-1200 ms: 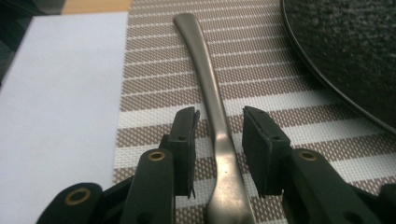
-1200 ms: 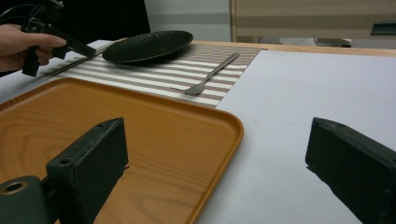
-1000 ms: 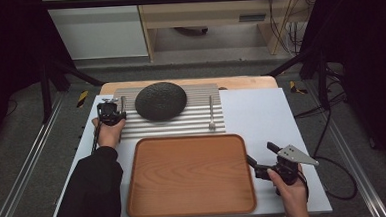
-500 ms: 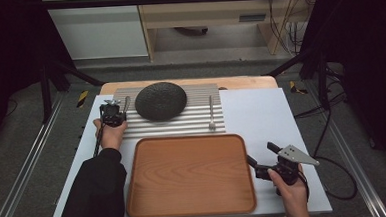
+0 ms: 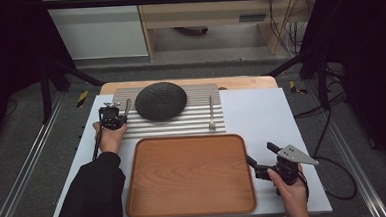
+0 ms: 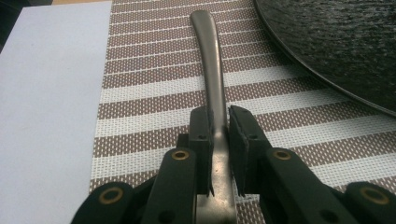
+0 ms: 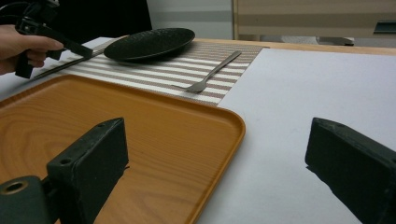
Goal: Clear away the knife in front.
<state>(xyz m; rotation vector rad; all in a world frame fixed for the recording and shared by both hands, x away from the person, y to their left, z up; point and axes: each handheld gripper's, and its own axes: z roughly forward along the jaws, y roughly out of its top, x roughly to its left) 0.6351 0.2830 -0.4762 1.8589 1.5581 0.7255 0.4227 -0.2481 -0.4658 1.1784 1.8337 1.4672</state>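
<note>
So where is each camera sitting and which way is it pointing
High view: above the person's side, looking forward and down on the tray, mat, plate and fork; both forearms and claws show.
Left gripper view: rides the left claw, looking along a metal handle its pads clamp.
Right gripper view: rides the right claw, open, low over the tray's corner, facing the left hand.
All three share the plate.

High view: I look from above, forward and down, far.
Left gripper view: very near the striped placemat [image 6: 154, 100].
Right gripper view: low, near; shares the placemat.
</note>
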